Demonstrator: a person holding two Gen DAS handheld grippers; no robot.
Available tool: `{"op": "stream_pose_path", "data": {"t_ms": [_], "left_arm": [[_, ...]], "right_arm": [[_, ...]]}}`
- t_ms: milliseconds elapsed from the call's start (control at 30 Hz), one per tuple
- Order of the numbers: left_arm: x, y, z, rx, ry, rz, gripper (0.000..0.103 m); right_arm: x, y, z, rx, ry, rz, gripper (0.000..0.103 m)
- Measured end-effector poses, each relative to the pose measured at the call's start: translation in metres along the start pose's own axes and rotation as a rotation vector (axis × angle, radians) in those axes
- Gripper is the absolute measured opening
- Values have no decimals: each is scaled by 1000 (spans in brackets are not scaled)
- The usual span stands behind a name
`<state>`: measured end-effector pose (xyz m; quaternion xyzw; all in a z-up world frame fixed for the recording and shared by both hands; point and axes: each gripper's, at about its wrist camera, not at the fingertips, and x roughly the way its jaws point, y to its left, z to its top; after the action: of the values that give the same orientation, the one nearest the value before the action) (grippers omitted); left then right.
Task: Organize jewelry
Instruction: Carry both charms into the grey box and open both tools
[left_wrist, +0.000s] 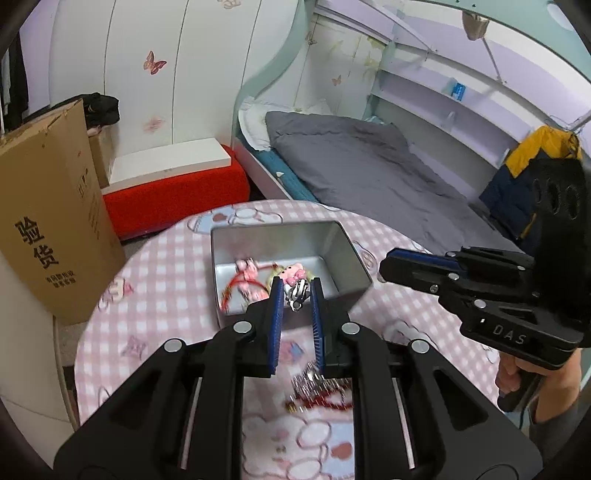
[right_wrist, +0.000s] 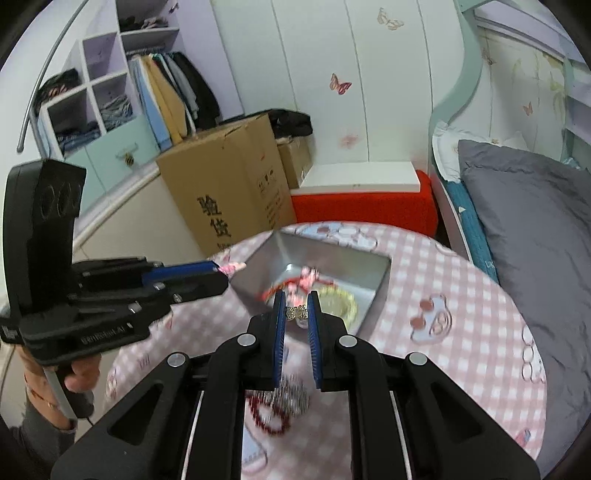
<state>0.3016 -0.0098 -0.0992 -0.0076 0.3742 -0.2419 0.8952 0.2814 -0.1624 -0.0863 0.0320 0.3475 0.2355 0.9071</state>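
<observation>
One cardboard box (left_wrist: 55, 229), brown with black print, stands on the floor left of the tin. One red stool (left_wrist: 177, 195) with a white board on top stands behind the tin.

One round table (left_wrist: 155, 280) with a pink checked cloth carries everything else.

One metal tin (left_wrist: 347, 254), rectangular and open-topped, sits toward the far side of the table. Inside it I count one red cord bracelet (left_wrist: 236, 286) with a pink charm, one pale yellow-green bangle (right_wrist: 343, 302) and one pink cartoon charm (left_wrist: 293, 275).

My left gripper (left_wrist: 297, 299) hangs above the near wall of the tin, its two blue pads drawn in on one small black-and-silver trinket (left_wrist: 298, 293); from the right wrist camera a pink piece shows at those same tips.

My right gripper (right_wrist: 295, 313) hangs above the tin's near edge, its two blue pads pinching one small gold bow-shaped ornament (right_wrist: 296, 313).

One heap of jewelry (right_wrist: 284, 404) lies on the cloth nearer than the tin: silver chain tangled with dark red beads, too blurred to count.

One bed with a grey quilt (left_wrist: 376, 173) lies right of the tin.
</observation>
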Motion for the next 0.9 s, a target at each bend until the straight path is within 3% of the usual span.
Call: {"op": "stream_pose_path", "data": {"t_ms": [367, 900], "left_arm": [[58, 4, 13, 24, 73, 72, 15], [74, 2, 13, 32, 102, 89, 16]], "right_arm": [[40, -18, 12, 31, 42, -29, 10], [58, -27, 3, 48, 83, -13, 10]]}}
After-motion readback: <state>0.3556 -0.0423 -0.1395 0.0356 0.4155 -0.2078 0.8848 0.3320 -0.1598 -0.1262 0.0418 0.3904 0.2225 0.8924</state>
